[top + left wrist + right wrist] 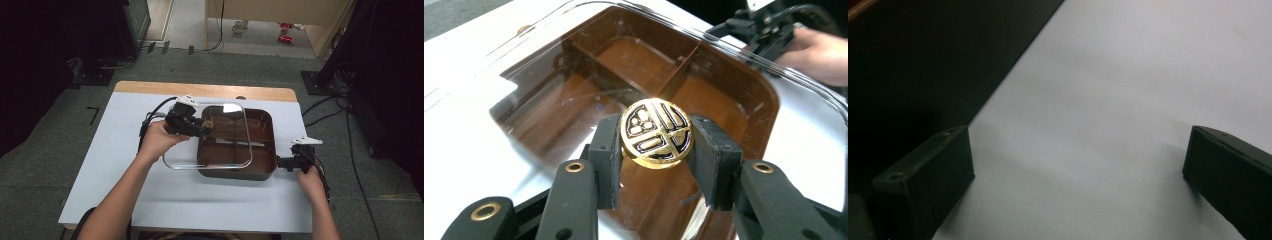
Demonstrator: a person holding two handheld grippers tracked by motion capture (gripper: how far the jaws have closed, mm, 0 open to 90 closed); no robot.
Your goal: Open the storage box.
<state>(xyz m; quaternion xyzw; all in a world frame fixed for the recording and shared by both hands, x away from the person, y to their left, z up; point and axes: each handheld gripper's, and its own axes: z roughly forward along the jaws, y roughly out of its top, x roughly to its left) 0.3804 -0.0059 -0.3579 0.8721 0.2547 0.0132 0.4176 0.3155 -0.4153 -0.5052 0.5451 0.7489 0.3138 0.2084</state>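
Your left gripper [655,150] clamps the gold round knob [656,132] of the clear glass lid [210,137], held partly off the brown divided square pan [260,145]; your right gripper [289,162], jaws wide, rests beside the pan on the white desk [200,205]; setting-down remains.

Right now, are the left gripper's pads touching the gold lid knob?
Touching. In the left gripper view both pads press against opposite sides of the gold knob on the glass lid; no gap shows.

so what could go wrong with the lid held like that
The left gripper holds the clear glass lid only by its round gold knob, so the lid could swing or slip. It overhangs the brown divided pan leftward and could knock the pan's rim. The right gripper is open beside the pan, not steadying it.
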